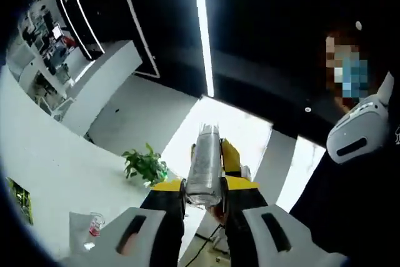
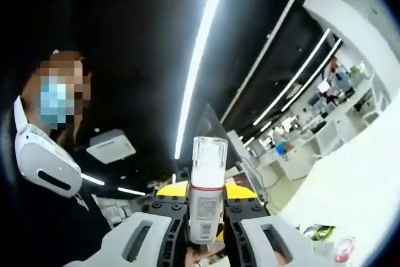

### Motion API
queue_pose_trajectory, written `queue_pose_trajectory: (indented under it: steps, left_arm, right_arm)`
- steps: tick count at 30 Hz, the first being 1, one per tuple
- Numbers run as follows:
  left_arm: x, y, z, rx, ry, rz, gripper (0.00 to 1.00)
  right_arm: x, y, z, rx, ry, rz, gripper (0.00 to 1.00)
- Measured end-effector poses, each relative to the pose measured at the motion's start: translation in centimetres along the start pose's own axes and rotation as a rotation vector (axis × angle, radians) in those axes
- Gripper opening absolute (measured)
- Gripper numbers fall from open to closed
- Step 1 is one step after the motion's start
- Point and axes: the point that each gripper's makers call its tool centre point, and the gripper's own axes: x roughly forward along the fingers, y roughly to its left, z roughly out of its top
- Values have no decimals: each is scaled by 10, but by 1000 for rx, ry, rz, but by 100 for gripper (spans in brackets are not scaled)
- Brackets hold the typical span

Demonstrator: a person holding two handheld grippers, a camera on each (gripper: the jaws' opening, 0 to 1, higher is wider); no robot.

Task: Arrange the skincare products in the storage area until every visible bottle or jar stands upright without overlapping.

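Left tool clenched on a clear ribbed bottle, held between the jaws around its lower body and pointing away along them toward a ceiling light strip. Right tool clenched likewise on a white bottle with a red band below a clear cap, gripped low on the body, cap end farthest from the jaws. Both tools raised and aimed upward, so both bottles well clear of any tabletop; no storage area in sight ahead of either tool. Judged light and rigid, both of them: small plastic or thin-walled containers, smooth and glossy, hence likely slippery between hard jaws and apt to pivot if pinched near one end. Best taken across the middle of the cylindrical body, below the cap, never on the cap itself, which could pop off or turn. Clear bottle possibly brittle under a hard squeeze; moderate pressure advised. Bases narrow, so upright placement calls for a level set-down and a slow release. No brand or label text legible on either bottle; fine print on the white bottle's body too blurred to read. Below and left of the left tool, a green potted plant and a small clear jar with a red band on a white surface; a similar red-banded item low and right of the right tool.
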Motion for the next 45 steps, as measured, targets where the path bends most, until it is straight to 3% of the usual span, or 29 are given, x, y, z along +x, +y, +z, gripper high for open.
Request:
queue_pose_trajectory:
  steps: [5,10,17,20,24,30,33,35,40,45]
  left_arm:
    - [-8,2,-10,47,64,35,19]
    - [-30,22,-31,101,183,168,27]
    - [-50,40,-47,139,249,287,39]
    - [-60,56,-55,225,317,375,51]
    - [-71,69,-69,281,425,442,72]
    - [-82,77,-72,306,453,500,86]
    - [-103,96,-82,369,559,604,99]
    - [-109,97,-87,380,599,625,99]
    - [-108,93,-85,329,547,616,99]
    - [-116,96,-91,337,568,642,99]
  right_arm:
    - [-9,2,-5,-87,44,57,11]
    - [-28,-13,-11,-212,108,74,11]
    - [-48,-36,-26,-261,175,49,11]
    - [-51,-42,-30,-259,184,53,11]
    - [-53,-49,-38,-264,205,56,11]
    - [-54,-64,-50,-270,237,70,11]
    - [-53,-68,-58,-286,268,83,11]
    - [-52,-70,-60,-294,274,90,11]
    - [-51,-76,-67,-301,293,106,11]
    - [-54,-83,-75,-295,310,104,11]
